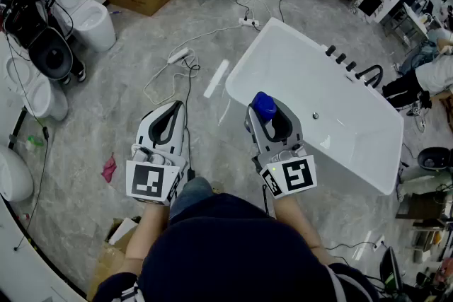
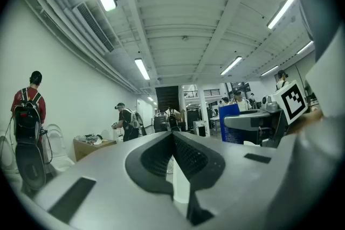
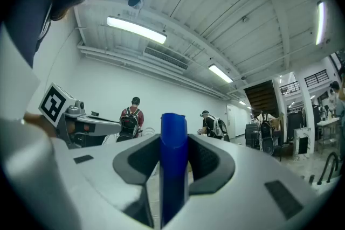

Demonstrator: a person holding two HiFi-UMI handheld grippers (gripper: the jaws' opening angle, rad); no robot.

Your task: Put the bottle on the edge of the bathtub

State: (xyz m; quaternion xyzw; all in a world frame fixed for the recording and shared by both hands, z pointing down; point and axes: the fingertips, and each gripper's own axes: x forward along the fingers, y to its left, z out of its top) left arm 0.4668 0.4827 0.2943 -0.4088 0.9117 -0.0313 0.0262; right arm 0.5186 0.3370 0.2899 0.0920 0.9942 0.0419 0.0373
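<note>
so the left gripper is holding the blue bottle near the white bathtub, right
Not quite. The blue bottle sits between the fingers of the right gripper, not the left. The right gripper view shows it clamped there, while the left gripper has its fingers together on nothing. The white bathtub is close by, as you said.

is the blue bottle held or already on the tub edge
Held: right gripper jaws clamp the blue plastic bottle, off the white bathtub.
</note>
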